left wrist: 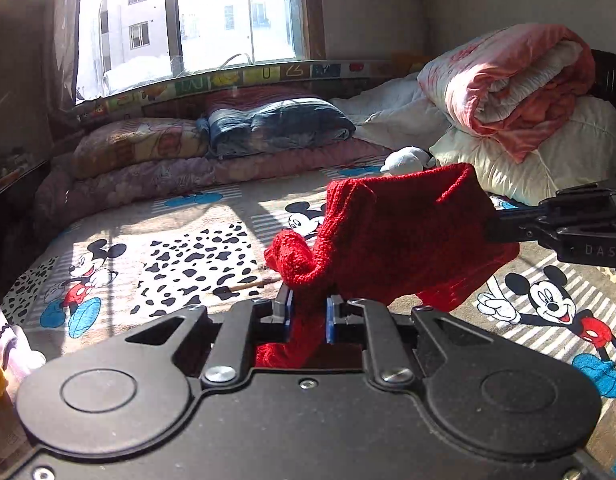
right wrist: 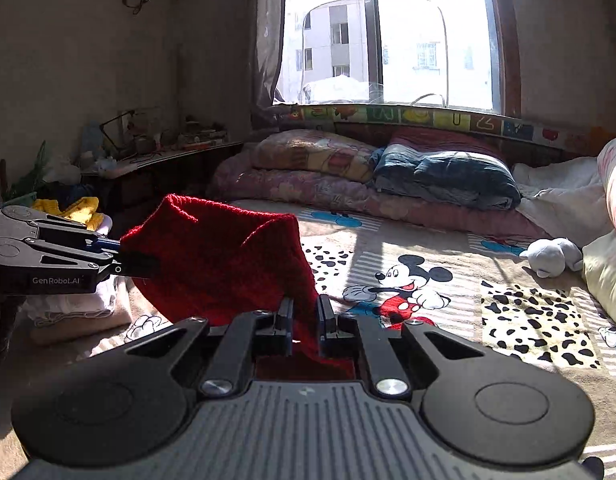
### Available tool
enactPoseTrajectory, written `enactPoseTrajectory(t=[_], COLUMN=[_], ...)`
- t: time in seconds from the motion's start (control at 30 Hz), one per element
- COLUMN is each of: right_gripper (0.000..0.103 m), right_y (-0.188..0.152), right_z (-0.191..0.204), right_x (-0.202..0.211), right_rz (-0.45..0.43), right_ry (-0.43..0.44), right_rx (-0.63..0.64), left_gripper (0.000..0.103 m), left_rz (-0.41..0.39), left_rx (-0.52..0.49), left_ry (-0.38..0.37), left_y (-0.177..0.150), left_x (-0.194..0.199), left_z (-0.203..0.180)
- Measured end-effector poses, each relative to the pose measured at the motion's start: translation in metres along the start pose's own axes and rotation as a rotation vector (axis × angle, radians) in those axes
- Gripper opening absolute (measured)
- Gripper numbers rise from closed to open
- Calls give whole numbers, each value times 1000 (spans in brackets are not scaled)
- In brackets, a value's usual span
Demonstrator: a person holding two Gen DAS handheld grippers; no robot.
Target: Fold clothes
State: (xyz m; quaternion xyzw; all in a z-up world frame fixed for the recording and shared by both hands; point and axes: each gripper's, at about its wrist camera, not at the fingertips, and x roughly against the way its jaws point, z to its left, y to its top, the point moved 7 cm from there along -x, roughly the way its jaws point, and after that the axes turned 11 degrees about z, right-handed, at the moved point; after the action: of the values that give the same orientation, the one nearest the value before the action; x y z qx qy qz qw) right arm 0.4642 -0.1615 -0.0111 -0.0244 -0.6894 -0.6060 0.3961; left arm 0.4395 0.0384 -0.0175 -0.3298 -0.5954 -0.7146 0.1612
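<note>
The big bed [left wrist: 195, 216] with the mouse-cartoon sheet gives a flat place for folding. The red knit garment [left wrist: 404, 240] hangs in the air above the bed's middle, likely held up so it can be folded. The left gripper [left wrist: 310, 312] pinches one edge tight. The right gripper [right wrist: 305, 320] pinches another edge tight.
</note>
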Motion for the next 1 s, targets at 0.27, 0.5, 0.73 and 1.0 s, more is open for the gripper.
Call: enactPoseTrajectory(t=[0.27, 0.5, 0.73, 1.0], right_gripper=[12, 11, 11, 11], right_y=[-114, -156, -184, -231], right_z=[82, 115, 154, 201], right_x=[-5, 9, 40, 65], right_rz=[132, 168, 190, 253], right_ry=[27, 47, 66, 45], right_rx=[194, 235, 301, 419], left_gripper=[11, 11, 11, 11], left_rz=[102, 133, 140, 186], left_rx=[-63, -92, -160, -285], left_ry=[-23, -4, 31, 43], left_y=[-112, -154, -186, -241], left_x=[-8, 5, 38, 69], left_z=[-34, -46, -57, -80])
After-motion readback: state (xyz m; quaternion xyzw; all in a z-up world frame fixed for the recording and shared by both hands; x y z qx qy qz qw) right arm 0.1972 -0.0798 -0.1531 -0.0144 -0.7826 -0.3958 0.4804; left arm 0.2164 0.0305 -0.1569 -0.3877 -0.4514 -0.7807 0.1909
